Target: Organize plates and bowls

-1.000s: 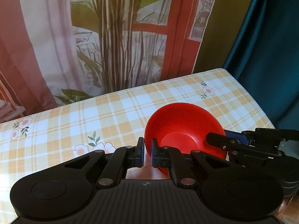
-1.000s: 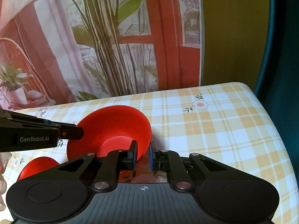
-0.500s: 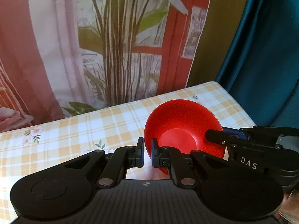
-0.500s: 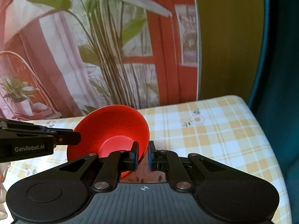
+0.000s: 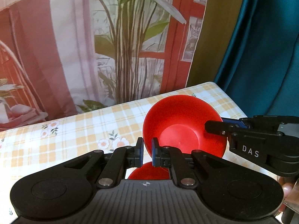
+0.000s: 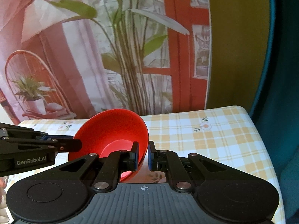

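Note:
A red bowl (image 5: 184, 125) hangs in the air above the table, held on two sides. My left gripper (image 5: 146, 154) is shut on its left rim. My right gripper (image 6: 143, 155) is shut on its right rim; it shows in the left wrist view as the black arm marked DAS (image 5: 250, 132). The bowl also shows in the right wrist view (image 6: 115, 130), with my left gripper coming in from the left (image 6: 61, 143). A second red dish (image 5: 149, 171) lies on the table below the bowl, mostly hidden behind my left gripper.
The table has a yellow checked cloth with flowers (image 5: 78, 127). Behind it hangs a printed backdrop with plants and a red window (image 5: 121, 46). A teal curtain (image 5: 261, 46) hangs at the right. The table's right edge (image 6: 261, 140) is close by.
Both grippers have lifted the red bowl higher above the table. The table looks lower and farther in both views, and the second red dish has come into view below the left gripper.

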### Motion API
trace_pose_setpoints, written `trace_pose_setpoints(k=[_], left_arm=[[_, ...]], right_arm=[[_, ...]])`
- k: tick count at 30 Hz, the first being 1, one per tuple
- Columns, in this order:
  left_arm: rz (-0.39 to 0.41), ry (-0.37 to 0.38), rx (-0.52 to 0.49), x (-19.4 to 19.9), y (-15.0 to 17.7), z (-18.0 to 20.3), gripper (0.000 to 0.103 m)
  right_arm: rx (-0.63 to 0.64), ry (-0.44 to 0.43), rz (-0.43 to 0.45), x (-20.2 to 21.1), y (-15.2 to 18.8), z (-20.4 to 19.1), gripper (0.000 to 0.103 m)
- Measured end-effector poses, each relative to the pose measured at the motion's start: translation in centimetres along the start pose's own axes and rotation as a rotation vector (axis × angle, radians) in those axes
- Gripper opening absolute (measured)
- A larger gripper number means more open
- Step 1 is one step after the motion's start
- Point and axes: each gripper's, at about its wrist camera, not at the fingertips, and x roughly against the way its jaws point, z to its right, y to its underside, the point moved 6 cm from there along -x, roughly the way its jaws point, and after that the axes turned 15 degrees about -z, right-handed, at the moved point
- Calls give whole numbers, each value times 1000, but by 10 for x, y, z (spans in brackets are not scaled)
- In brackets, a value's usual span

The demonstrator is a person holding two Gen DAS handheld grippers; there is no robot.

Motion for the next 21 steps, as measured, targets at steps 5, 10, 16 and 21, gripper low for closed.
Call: trace_pose_setpoints(k=[5,10,16,21], left_arm=[[-3,-4,12,8,13,-4,10],[-16,-3,23,10,27,-8,10],[-27,0,36,11,38,-15,11],[-35,3,46,12,45,-20,11]], right_arm=[[15,-4,-11,4,8,-12,9],[28,-8,-25,6,16,-22,9],[45,-9,-40,6,21,-32,9],[53,-10,-56,4,24,-39,9]])
